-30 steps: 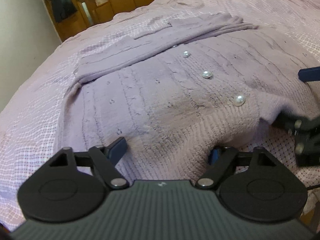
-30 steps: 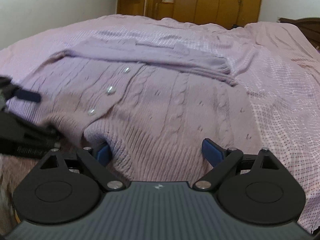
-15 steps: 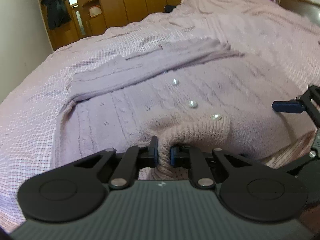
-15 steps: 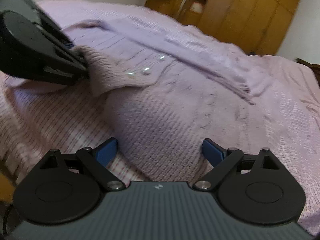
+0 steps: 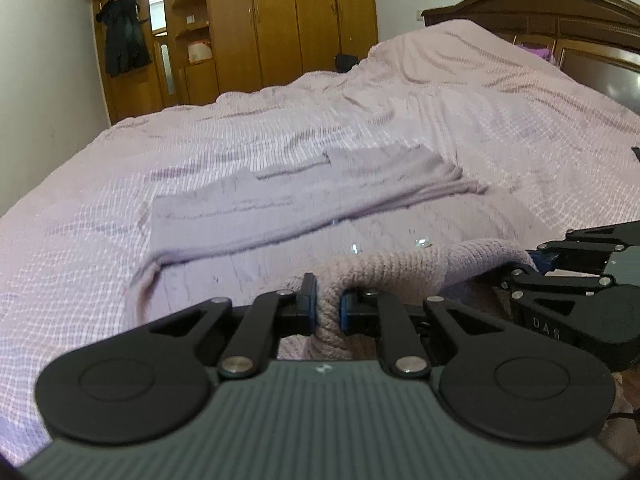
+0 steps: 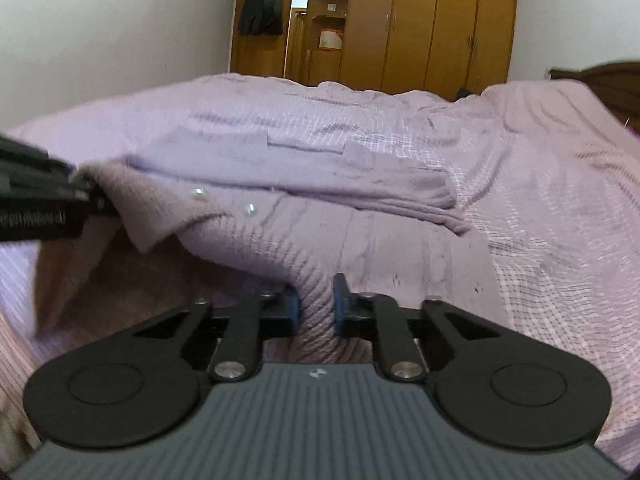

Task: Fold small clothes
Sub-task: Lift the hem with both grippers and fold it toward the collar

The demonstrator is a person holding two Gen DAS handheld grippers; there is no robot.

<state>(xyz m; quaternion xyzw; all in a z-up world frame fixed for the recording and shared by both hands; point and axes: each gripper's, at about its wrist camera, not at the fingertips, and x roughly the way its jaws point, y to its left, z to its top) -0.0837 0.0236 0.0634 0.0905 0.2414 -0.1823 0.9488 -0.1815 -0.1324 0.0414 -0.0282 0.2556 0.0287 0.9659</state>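
Bed with pink bedspread, wardrobe beyond. A lilac cable-knit cardigan with pearl buttons lies spread there; left gripper stays clamped on its ribbed hem, right gripper, just closed, pinches the hem too.

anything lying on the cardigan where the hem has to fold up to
Nothing foreign visible. Both the left gripper and right gripper are shut on the cardigan hem. Ahead lie only its own folded sleeves across the top and the pearl buttons.
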